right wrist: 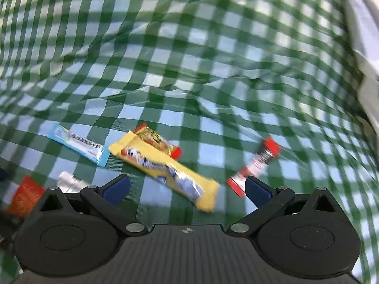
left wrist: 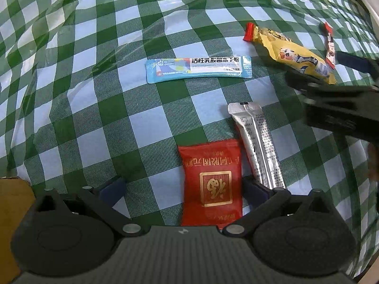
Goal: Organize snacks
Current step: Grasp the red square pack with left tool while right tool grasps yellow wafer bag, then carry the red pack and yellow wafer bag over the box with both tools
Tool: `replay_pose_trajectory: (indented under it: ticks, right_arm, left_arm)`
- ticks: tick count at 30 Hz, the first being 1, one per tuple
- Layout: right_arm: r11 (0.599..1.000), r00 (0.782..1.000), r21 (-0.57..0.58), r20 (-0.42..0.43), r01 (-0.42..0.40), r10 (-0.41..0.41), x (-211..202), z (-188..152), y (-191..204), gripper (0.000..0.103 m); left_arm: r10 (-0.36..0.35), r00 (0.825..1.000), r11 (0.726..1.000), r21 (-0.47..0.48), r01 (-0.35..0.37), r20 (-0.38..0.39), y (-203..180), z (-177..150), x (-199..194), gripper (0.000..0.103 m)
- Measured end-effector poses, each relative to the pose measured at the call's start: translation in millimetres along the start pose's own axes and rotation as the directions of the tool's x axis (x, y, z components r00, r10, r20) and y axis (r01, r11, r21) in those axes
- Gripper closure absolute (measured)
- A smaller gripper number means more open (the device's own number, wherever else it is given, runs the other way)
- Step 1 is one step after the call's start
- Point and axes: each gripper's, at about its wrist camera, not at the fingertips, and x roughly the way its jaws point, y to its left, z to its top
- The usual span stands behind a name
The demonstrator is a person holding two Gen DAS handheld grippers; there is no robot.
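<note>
My left gripper [left wrist: 184, 189] is open, low over the green checked cloth [left wrist: 94, 108]. A red packet [left wrist: 210, 182] lies flat between its fingers. Two silver stick sachets [left wrist: 258, 146] lie just right of it, and a blue sachet [left wrist: 197, 69] lies farther ahead. In the blurred right wrist view my right gripper [right wrist: 188, 189] is open over the near end of a yellow packet [right wrist: 165, 165]. That packet rests on a brown packet with red ends [right wrist: 158, 139]. A thin red-ended stick [right wrist: 255, 165] lies by the right finger. The right gripper's fingers [left wrist: 305, 80] reach in beside the yellow packet [left wrist: 300, 56].
The cloth is wrinkled, with raised folds [right wrist: 189, 94] beyond the snacks. A brown cardboard edge [left wrist: 11, 213] shows at the lower left of the left wrist view. A white surface [right wrist: 364, 71] borders the cloth on the right.
</note>
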Motion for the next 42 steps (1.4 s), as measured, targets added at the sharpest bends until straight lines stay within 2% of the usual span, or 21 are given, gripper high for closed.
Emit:
replay_pose_trajectory:
  ticks: [1,2,3,4,5,8,11,18,23,27,33,39,42]
  right_arm:
    - [1.000,1.000,-0.001,-0.010,-0.008,0.008,8,1,1,0.004]
    - [1.000,1.000,-0.002,-0.024,-0.018,0.018,13,1,2,0.011]
    - [0.999,0.999,0.007,-0.028,-0.045,0.045,15,0,1,0.027]
    - [0.998,0.998,0.016,-0.008,-0.057,0.057,9,-1,2,0.056]
    - [0.999,0.999,-0.003,-0.007,-0.040,0.040,3,-3,6,0.066]
    - [0.998,1.000,-0.060,-0.010,-0.017,0.016,-16,-16,19,0.074]
    - [1.000,0.999,-0.011,-0.031,-0.011,0.010,-37,-27,21,0.074]
    - [0.981,1.000,0.191,0.021,-0.020,0.017,-112,-38,18,0.074]
    - [0.967,0.999,0.254,0.038,0.003,-0.013,-182,-48,34,0.074]
    - [0.948,0.999,0.319,0.054,-0.026,0.009,-246,-64,56,0.074]
    - [0.956,0.994,0.272,0.031,-0.114,0.109,-319,-87,112,0.074]
    - [0.954,0.970,0.178,0.018,-0.243,0.244,-377,-97,181,0.074]
    - [0.946,0.955,0.131,0.015,-0.296,0.296,-404,-101,216,0.074]
  left_arm:
    - [-0.001,1.000,1.000,-0.002,0.001,-0.002,1,1,0,0.000]
    - [0.004,1.000,1.000,-0.009,-0.004,0.000,1,4,-1,0.005]
    - [0.010,1.000,1.000,-0.023,-0.009,0.015,1,6,-4,0.011]
    - [0.005,0.999,0.999,-0.032,-0.004,0.035,3,5,-10,0.031]
    - [-0.001,0.999,0.999,-0.033,0.002,0.052,-1,2,-20,0.057]
    - [-0.057,0.998,0.996,-0.069,0.059,0.041,7,-2,-29,0.058]
    - [-0.087,0.995,0.993,-0.074,0.090,0.046,14,-16,-41,0.058]
    - [-0.142,0.983,0.984,-0.091,0.153,0.117,26,-53,-108,0.058]
    - [-0.176,0.966,0.979,-0.069,0.191,0.190,29,-113,-177,0.058]
    - [-0.179,0.960,0.977,-0.074,0.199,0.217,38,-170,-227,0.058]
    - [-0.124,0.963,0.980,-0.121,0.156,0.240,60,-262,-279,0.058]
    - [-0.064,0.969,0.975,-0.191,0.111,0.237,88,-350,-305,0.058]
    - [-0.029,0.966,0.973,-0.215,0.087,0.258,101,-385,-317,0.058]
